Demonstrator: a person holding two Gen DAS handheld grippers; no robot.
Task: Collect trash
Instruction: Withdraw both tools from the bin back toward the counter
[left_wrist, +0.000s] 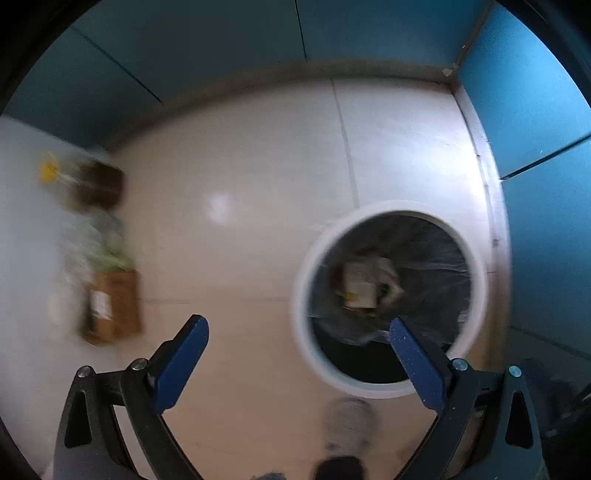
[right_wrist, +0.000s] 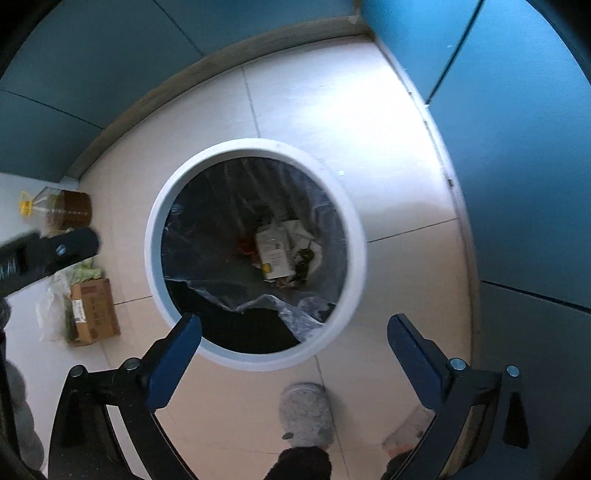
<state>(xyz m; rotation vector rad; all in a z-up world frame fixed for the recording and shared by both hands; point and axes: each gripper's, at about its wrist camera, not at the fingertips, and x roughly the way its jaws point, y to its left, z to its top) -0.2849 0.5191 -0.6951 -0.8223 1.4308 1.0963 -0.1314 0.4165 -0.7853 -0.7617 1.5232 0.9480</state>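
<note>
The trash (right_wrist: 275, 254), a pale carton among crumpled paper and darker scraps, is seen lying at the bottom of the bin (right_wrist: 354, 225), well below both claws. The right gripper (right_wrist: 295, 326) is held above the bin with its blue-padded fingers (right_wrist: 173, 360) spread wide and nothing between them; the near rim of the bin is framed in the gap. The left gripper (left_wrist: 299, 330) is likewise held wide and empty, with its right-hand finger overlapping the bin's opening in the left wrist view and its other finger set over bare floor.

The bin (left_wrist: 301, 295) is round and white-rimmed, and it is lined with a clear plastic bag (right_wrist: 295, 314) whose loose edge is folded down inside the near wall. The trash (left_wrist: 364, 284) appears blurred in the left wrist view. The bin is stood on a pale tiled floor (right_wrist: 314, 110), near a corner formed by blue cabinet panels (right_wrist: 517, 147).

Just below the bin in the right wrist view, a grey slipper (right_wrist: 306, 413) is seen on the floor. Well apart from the bin, against the wall at the left, a cardboard box (right_wrist: 94, 310) is placed, with a clear bag of greens (right_wrist: 55, 314) beside it and a plastic bottle (right_wrist: 62, 210) with a yellow cap beyond it. A black part of the other tool (right_wrist: 48, 251) is seen crossing in front of the bottle.
</note>
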